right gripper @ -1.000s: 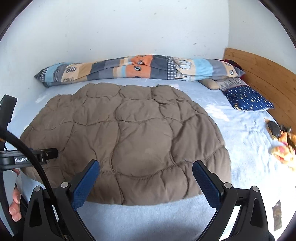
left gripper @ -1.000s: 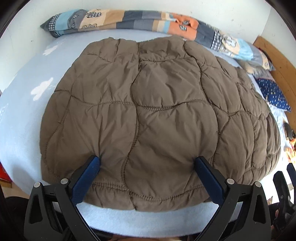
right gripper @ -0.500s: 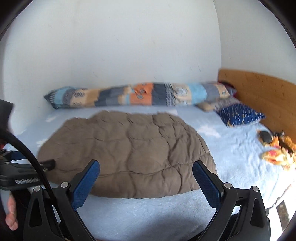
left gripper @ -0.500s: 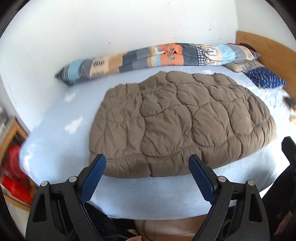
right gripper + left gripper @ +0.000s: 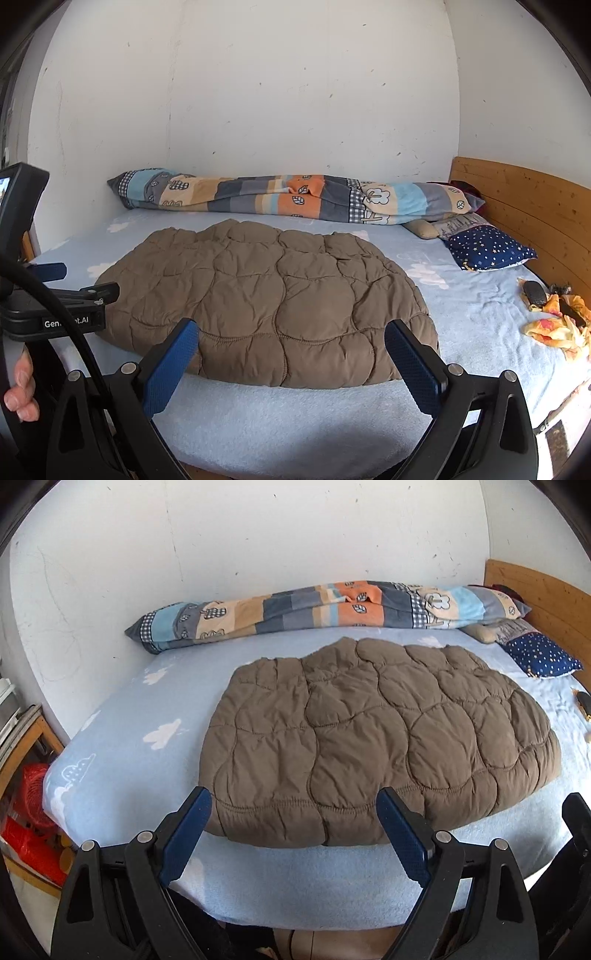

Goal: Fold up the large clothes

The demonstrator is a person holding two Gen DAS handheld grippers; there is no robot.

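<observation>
Ahead, brown quilted jacket [image 5: 376,738] lies beyond both open jaws.

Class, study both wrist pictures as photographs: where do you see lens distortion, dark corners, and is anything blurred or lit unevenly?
Left wrist view: fisheye bends the bed edge into an arc, black vignette fills the corners, brown quilted jacket sharp under soft daylight. Right wrist view: headboard curves, corners black, left gripper at the frame edge, right gripper crisp, no glare.

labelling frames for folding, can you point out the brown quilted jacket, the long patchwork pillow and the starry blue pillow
brown quilted jacket [image 5: 388,738], left wrist view, middle of its top panel
long patchwork pillow [image 5: 295,199], right wrist view, orange patch
starry blue pillow [image 5: 491,247], right wrist view, centre
</observation>
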